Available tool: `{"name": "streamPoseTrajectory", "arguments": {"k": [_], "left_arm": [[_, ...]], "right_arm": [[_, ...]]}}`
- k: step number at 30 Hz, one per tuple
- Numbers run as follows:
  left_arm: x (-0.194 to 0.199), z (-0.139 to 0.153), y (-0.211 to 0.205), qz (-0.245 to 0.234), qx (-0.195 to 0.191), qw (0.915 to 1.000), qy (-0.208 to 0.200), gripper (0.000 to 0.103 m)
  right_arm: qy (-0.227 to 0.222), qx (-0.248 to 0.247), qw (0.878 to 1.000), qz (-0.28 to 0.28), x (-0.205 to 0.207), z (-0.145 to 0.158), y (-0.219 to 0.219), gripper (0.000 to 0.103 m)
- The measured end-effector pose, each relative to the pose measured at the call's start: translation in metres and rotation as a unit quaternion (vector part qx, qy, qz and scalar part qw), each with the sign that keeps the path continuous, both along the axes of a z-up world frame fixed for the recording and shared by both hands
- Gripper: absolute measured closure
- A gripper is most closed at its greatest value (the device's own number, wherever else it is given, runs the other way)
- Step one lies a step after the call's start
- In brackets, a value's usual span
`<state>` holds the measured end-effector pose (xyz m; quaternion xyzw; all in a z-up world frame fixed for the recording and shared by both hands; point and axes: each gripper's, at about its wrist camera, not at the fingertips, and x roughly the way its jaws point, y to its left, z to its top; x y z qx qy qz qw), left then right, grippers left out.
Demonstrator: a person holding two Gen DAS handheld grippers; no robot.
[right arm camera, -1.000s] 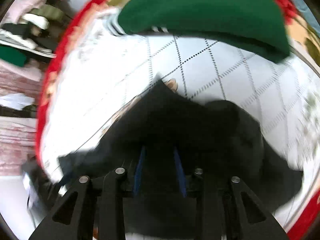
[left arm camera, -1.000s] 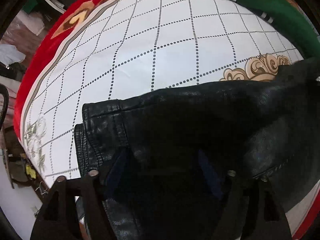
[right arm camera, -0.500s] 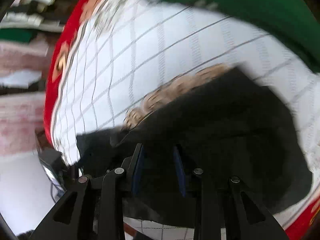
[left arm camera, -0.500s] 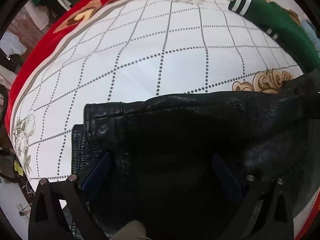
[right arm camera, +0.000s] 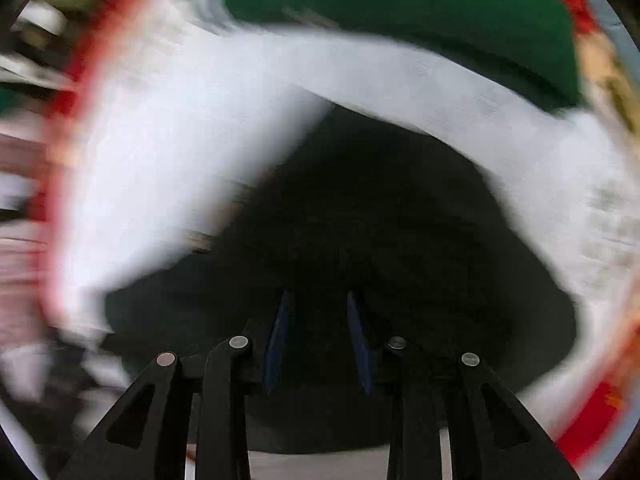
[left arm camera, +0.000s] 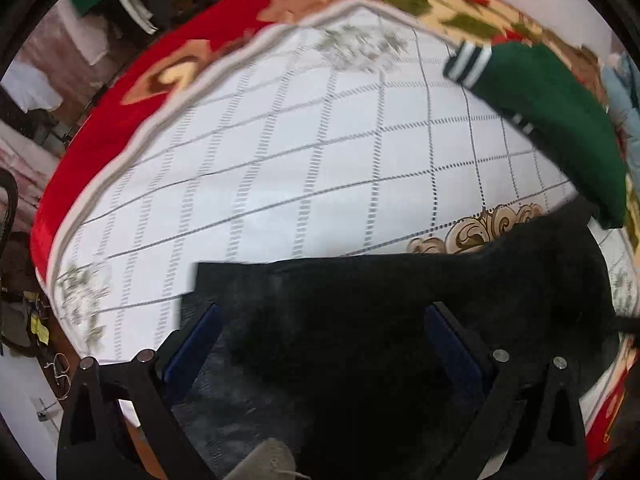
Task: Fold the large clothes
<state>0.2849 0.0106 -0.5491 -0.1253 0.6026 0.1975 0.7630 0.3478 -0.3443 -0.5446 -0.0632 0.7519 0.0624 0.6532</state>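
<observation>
A black leather jacket lies on a white checked bedspread at the near edge of the bed. My left gripper is wide open above the jacket's near left part, its blue pads spread to both sides. In the right wrist view, heavily blurred by motion, the jacket fills the middle, and my right gripper has its blue pads close together with black jacket material between them.
A folded green garment with white-striped cuffs lies at the far right of the bed, also in the right wrist view. The bedspread has a red floral border. Clutter and clothes stand beyond the bed's left side.
My left gripper has opened wide, let the jacket go and pulled back from it. The right gripper swings quickly with the jacket still in it, and its view is smeared.
</observation>
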Motion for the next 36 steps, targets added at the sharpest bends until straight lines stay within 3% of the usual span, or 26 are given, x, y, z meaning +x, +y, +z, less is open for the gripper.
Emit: {"name": "streamPoseTrajectory", "arguments": {"k": [2,5,8,10,12,14,16,18,21,23,25,27,28,29,33,35,36], "left_arm": [[0.026,-0.035,-0.004,0.005,-0.005,0.9996,0.029,0.0],[0.047,-0.073,0.01,0.026,-0.032,0.9958,0.082,0.0],[0.051,-0.061,0.016,0.026,-0.031,0.9968,0.069,0.0],[0.047,-0.045,0.019,0.029,-0.021,0.9975,0.061,0.0],[0.04,-0.031,0.023,0.043,-0.017,0.9975,0.053,0.0],[0.033,-0.016,0.024,0.054,-0.001,0.9973,0.05,0.0],[0.026,-0.003,0.024,0.059,0.016,0.997,0.048,0.0],[0.017,0.009,0.024,0.062,0.036,0.9966,0.04,0.0],[0.004,0.019,0.024,0.064,0.06,0.9953,0.04,0.0],[-0.005,0.018,0.025,0.07,0.065,0.9944,0.045,0.0],[-0.011,0.018,0.026,0.076,0.065,0.9938,0.049,0.0],[-0.018,0.016,0.022,0.078,0.064,0.9935,0.053,0.0],[-0.021,0.015,0.02,0.077,0.065,0.9933,0.057,0.0],[-0.025,0.015,0.018,0.075,0.065,0.9931,0.061,0.0],[-0.033,0.014,0.002,0.063,0.062,0.9938,0.067,0.0],[-0.031,0.014,-0.011,0.053,0.048,0.9954,0.065,0.0],[-0.031,0.015,-0.016,0.046,0.043,0.9962,0.06,0.0]], "right_arm": [[0.022,0.034,0.998,-0.054,0.006,-0.028,-0.023,0.087],[0.046,0.026,0.996,-0.074,0.017,-0.011,-0.022,0.087],[0.013,0.071,0.995,-0.07,0.024,0.032,-0.02,0.086],[-0.017,0.072,0.996,-0.05,0.033,0.048,-0.017,0.085],[-0.03,0.058,0.997,-0.031,0.048,0.038,-0.008,0.085],[0.001,0.019,1.0,-0.014,0.062,-0.005,-0.007,0.087],[0.016,0.009,1.0,-0.012,0.072,-0.009,-0.006,0.088],[0.02,0.015,1.0,-0.015,0.078,0.014,-0.004,0.088],[-0.002,0.073,0.997,-0.004,0.072,0.063,-0.001,0.088],[0.021,0.121,0.992,0.034,0.049,0.077,0.012,0.088],[0.055,0.125,0.988,0.07,0.02,0.067,0.025,0.088],[0.077,0.085,0.989,0.098,-0.001,0.032,0.036,0.09],[0.066,0.069,0.99,0.104,0.003,0.014,0.041,0.09],[0.055,0.062,0.991,0.104,0.002,0.003,0.043,0.091],[0.069,0.069,0.994,0.052,0.017,0.008,0.034,0.091],[0.055,0.125,0.99,0.03,0.018,0.029,0.013,0.091],[0.045,0.16,0.986,0.011,0.017,0.04,-0.004,0.087]]}}
